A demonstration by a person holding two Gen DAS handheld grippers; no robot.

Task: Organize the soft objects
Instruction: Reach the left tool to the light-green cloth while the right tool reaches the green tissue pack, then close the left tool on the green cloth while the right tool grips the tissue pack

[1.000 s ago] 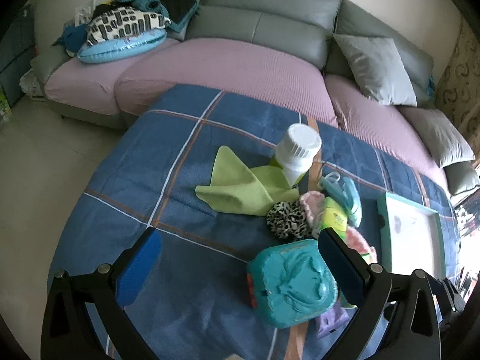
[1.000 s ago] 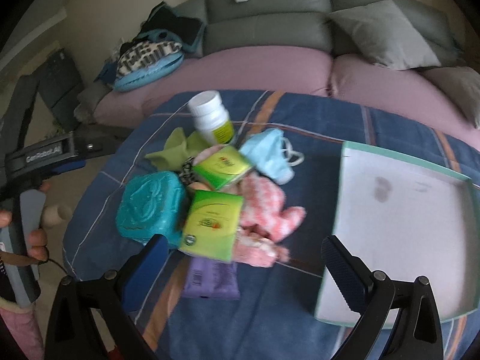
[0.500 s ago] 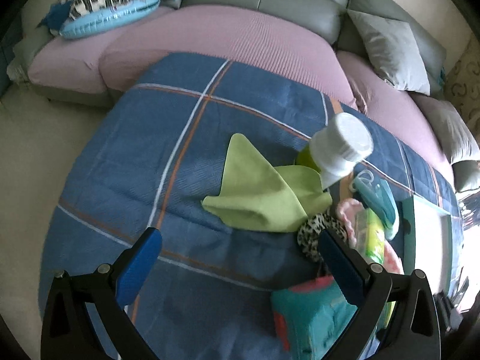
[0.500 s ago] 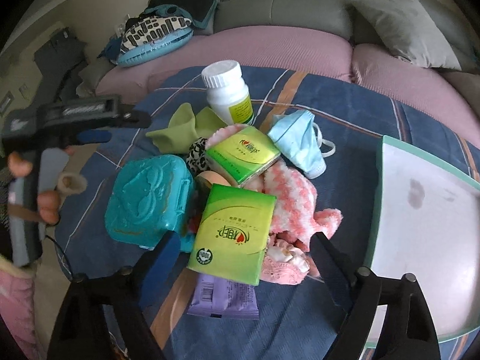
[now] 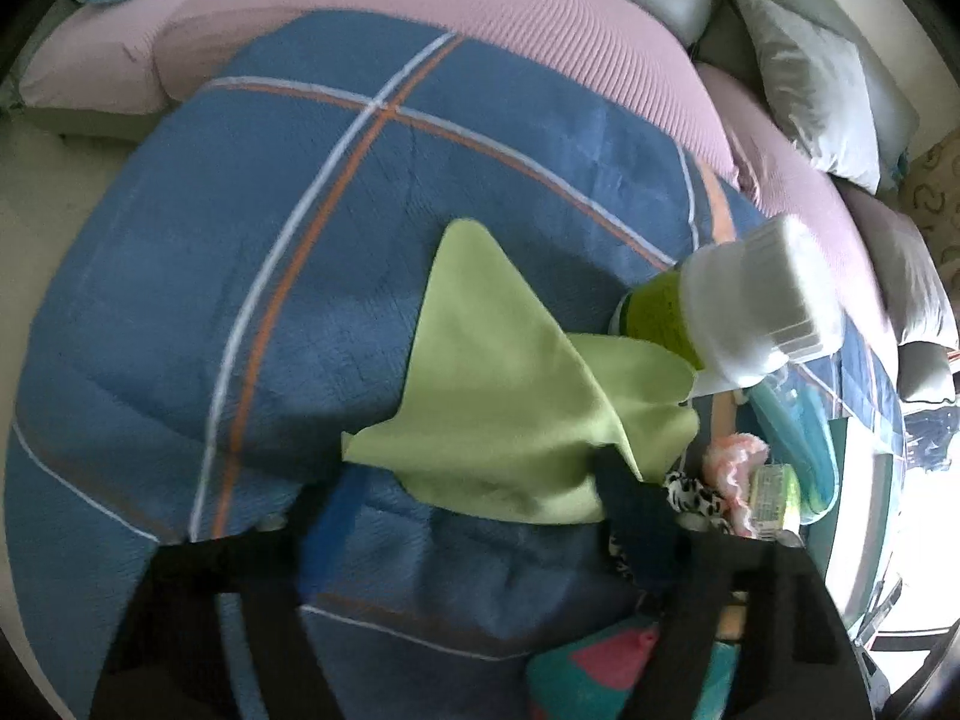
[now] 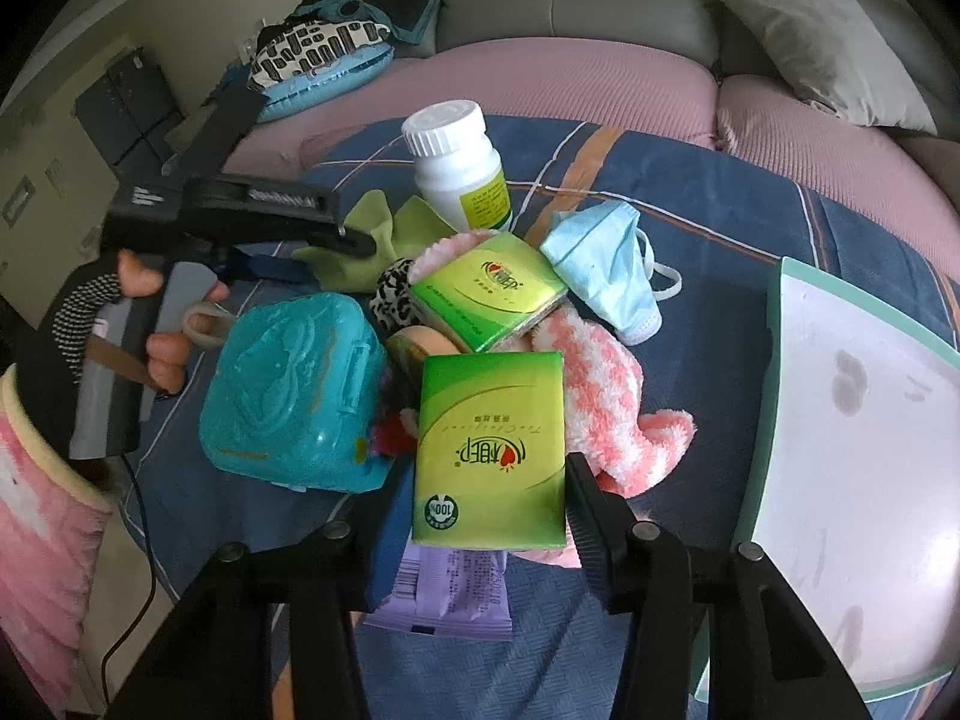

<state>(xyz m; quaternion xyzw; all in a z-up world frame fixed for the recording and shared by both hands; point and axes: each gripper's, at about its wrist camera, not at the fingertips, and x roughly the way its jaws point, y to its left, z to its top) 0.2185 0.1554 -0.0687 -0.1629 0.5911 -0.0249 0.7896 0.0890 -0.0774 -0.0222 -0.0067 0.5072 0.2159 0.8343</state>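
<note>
Presently the right gripper (image 6: 489, 516) has its jaws spread to either side of the near green tissue pack (image 6: 489, 450), which lies between the fingers at their tips; whether the pads touch it cannot be told. Judged, this straddle prepares a grasp for transfer to the tray (image 6: 774, 360) off to the gripper's right. The pack bears "100%" in a round seal and Chinese characters, not legible. The left gripper (image 5: 474, 498) has its jaws wide apart over the green cloth (image 5: 510, 408), one finger resting on the cloth's edge. A white bottle (image 6: 459, 171) stands beyond the pile, label too small to read. A purple packet (image 6: 447, 594) beneath the pack shows a barcode.
</note>
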